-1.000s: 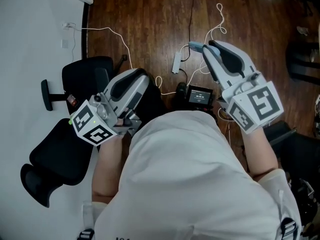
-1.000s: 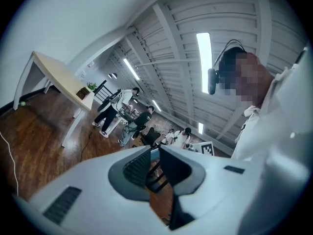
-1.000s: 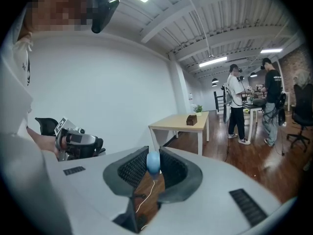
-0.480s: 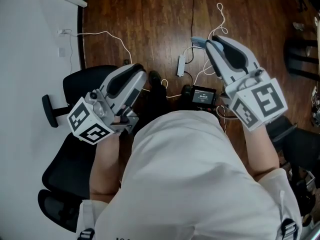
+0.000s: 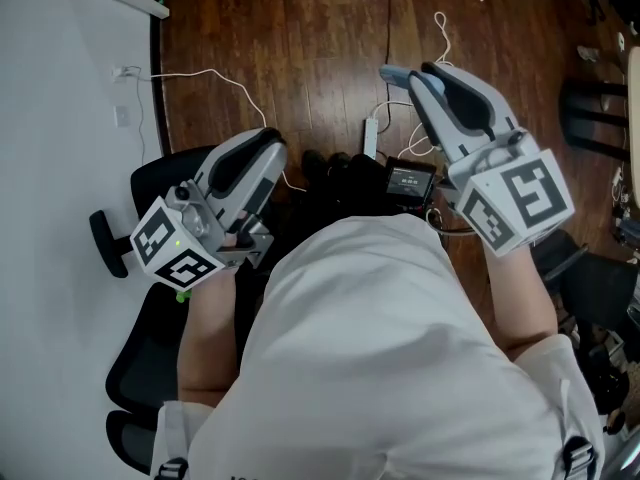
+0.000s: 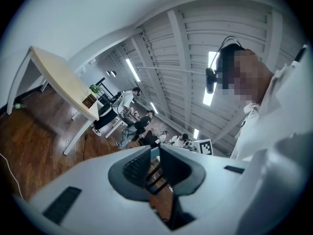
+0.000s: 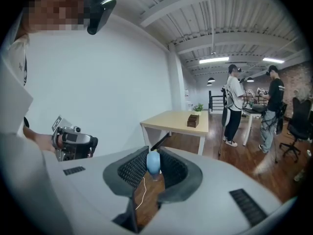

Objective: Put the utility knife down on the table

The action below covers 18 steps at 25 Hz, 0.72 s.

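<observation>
The utility knife point(image 7: 153, 163) is a light-blue piece that stands upright between the dark ribbed pads of my right gripper point(image 7: 153, 167), which is shut on it. In the head view its blue tip point(image 5: 391, 72) pokes out of the right gripper point(image 5: 402, 76), held over the wooden floor at the right. My left gripper point(image 5: 268, 150) is at the left, over a chair, and nothing is in it. In the left gripper view the left gripper's point(image 6: 154, 155) jaws stand a narrow gap apart. A beige table point(image 7: 176, 122) stands ahead by the white wall, some way off.
A black office chair point(image 5: 150, 308) is below my left hand. White cables point(image 5: 222, 74), a power strip point(image 5: 370, 134) and a small screen device point(image 5: 405, 180) lie on the wooden floor point(image 5: 300, 28). Two people point(image 7: 234, 104) and another chair point(image 7: 298, 126) stand farther back on the right.
The person has moved across the room: the chair, cables and device have shifted through the head view. Both grippers keep their pose, and the knife stays in the right one.
</observation>
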Each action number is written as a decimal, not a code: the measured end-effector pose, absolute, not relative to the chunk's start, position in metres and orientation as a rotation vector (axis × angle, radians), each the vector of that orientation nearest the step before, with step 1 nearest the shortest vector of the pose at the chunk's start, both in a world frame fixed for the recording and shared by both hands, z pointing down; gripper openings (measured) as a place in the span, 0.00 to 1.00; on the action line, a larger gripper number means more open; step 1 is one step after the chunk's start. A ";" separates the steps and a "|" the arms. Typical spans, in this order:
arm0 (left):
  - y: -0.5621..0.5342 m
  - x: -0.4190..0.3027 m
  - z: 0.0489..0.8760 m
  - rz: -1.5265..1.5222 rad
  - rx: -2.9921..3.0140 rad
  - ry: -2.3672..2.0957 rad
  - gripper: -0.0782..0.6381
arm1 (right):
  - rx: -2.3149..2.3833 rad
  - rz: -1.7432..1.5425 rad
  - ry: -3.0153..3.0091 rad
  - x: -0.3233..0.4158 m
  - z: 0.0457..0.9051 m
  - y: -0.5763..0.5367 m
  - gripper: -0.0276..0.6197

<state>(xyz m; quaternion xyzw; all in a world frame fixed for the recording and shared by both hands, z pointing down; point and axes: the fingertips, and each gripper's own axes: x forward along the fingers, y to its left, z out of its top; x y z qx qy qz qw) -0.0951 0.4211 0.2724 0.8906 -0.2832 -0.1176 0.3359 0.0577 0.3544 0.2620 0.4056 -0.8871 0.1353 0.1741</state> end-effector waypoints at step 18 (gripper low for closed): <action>0.239 -0.077 0.277 -0.284 2.267 -0.795 0.19 | 1.084 0.412 -2.557 0.062 0.276 0.154 0.15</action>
